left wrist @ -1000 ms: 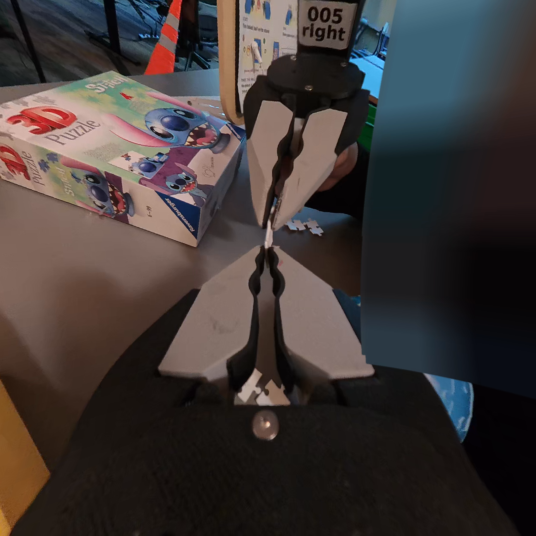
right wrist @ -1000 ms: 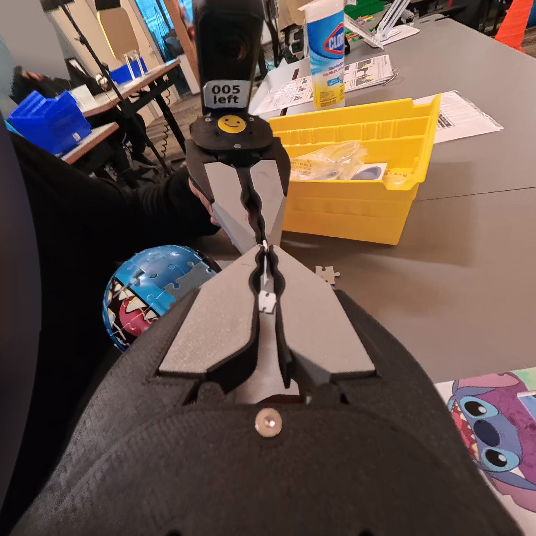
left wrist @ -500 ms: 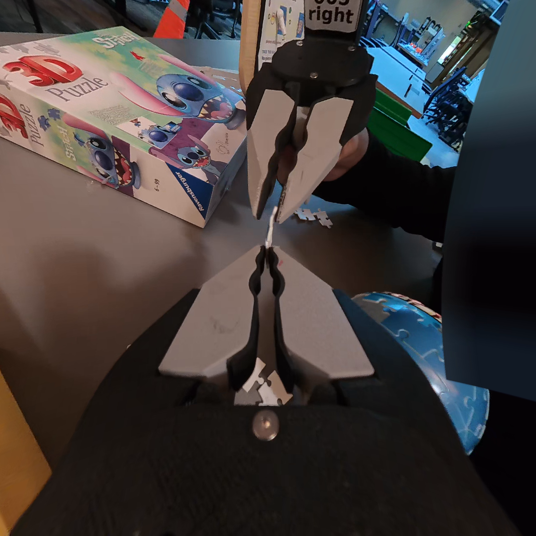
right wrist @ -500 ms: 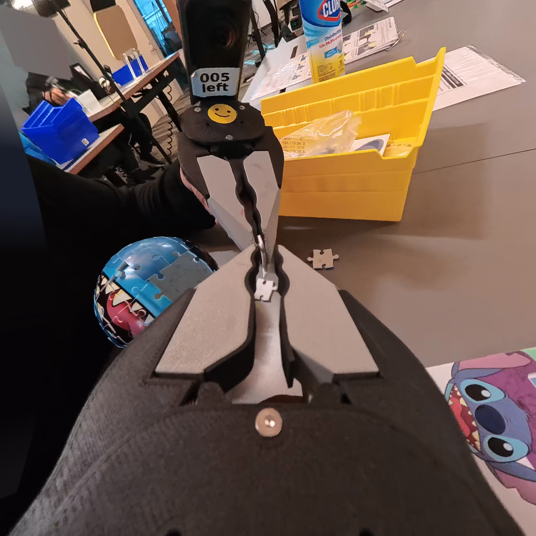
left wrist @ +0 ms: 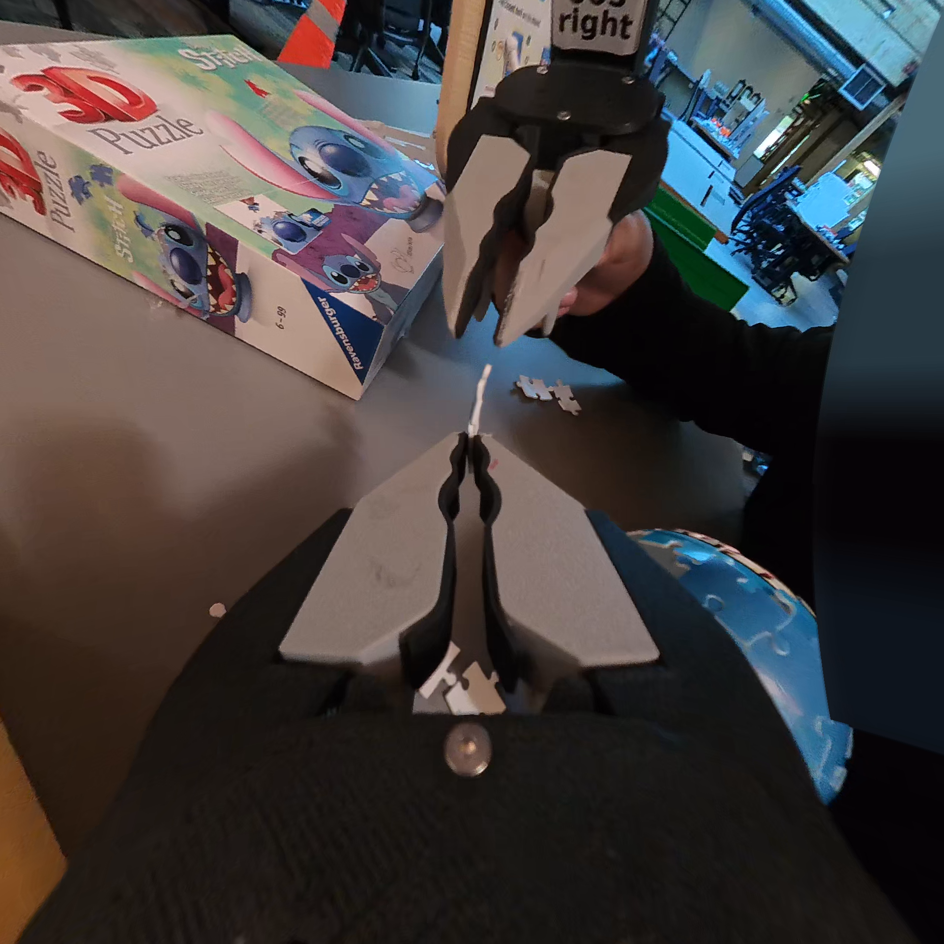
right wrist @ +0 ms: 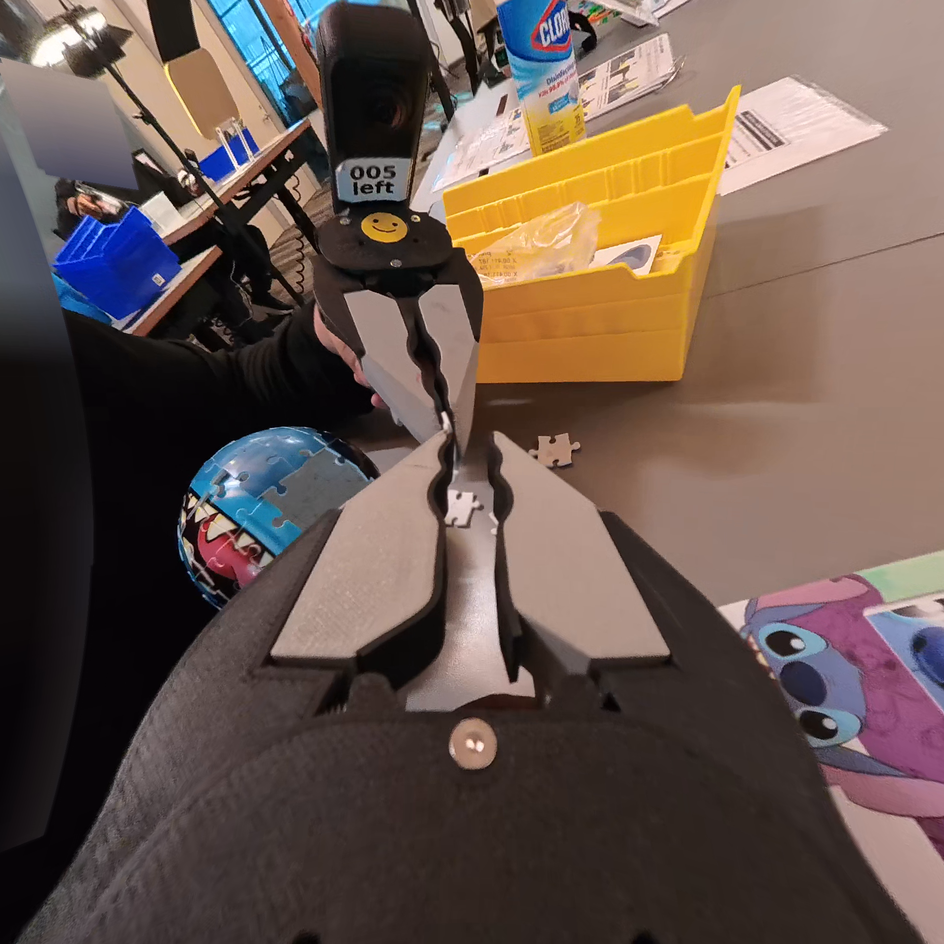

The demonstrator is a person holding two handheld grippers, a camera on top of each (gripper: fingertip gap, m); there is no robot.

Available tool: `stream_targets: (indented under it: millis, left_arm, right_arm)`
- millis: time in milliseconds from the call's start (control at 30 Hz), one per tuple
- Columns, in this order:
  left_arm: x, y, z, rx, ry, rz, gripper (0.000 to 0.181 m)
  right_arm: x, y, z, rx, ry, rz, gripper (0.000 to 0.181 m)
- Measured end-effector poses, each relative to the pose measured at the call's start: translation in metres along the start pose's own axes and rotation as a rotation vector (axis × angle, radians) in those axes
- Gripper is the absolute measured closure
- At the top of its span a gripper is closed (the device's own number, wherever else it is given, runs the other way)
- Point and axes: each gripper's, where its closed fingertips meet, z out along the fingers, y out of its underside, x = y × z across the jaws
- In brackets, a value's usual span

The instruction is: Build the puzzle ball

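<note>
My left gripper (left wrist: 470, 440) is shut on a white puzzle piece (left wrist: 480, 396) that sticks out edge-on from its tips. My right gripper (left wrist: 481, 334) faces it, open, with its tips a short way off the piece. In the right wrist view my right gripper (right wrist: 469, 442) is open and empty, and the left gripper (right wrist: 445, 430) pinches the piece (right wrist: 446, 422) just in front of it. The partly built blue puzzle ball (right wrist: 255, 511) lies on the table below left, near a dark sleeve; it also shows in the left wrist view (left wrist: 740, 613).
The puzzle box (left wrist: 204, 179) lies at the left. Loose pieces (left wrist: 549, 392) lie on the grey table, with more (right wrist: 554, 449) (right wrist: 462, 505) under the grippers. A yellow bin (right wrist: 587, 327) and a wipes canister (right wrist: 546, 66) stand beyond. Both grippers' tips are close together, under 4 cm apart.
My right gripper has opened, let go of the piece and drawn back a little. The left gripper still holds the piece.
</note>
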Motion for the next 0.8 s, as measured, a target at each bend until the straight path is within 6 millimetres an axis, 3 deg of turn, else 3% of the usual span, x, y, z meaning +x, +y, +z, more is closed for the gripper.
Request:
stream_targets:
  millis: [167, 233, 333, 433, 633, 800]
  left_arm:
    - [0.003, 0.002, 0.003, -0.013, 0.006, 0.006, 0.181]
    - [0.005, 0.003, 0.003, -0.016, 0.011, 0.009, 0.181]
    - [0.008, 0.005, 0.004, -0.035, 0.001, 0.027, 0.181]
    - [0.013, 0.004, -0.004, -0.054, 0.008, 0.040, 0.161]
    - [0.021, -0.021, -0.029, 0.067, -0.005, 0.052, 0.153]
    - [0.016, -0.010, -0.023, -0.003, -0.026, 0.023, 0.150]
  right_arm:
    - [-0.010, 0.007, 0.011, -0.034, -0.016, -0.036, 0.170]
    - [-0.011, 0.014, 0.017, -0.061, -0.003, -0.064, 0.181]
    - [-0.013, 0.016, 0.019, -0.068, 0.012, -0.097, 0.181]
    - [-0.013, 0.018, 0.018, -0.074, 0.024, -0.084, 0.181]
    - [-0.026, 0.054, 0.030, -0.189, -0.047, -0.005, 0.181]
    - [-0.041, 0.074, 0.041, -0.265, -0.038, -0.076, 0.181]
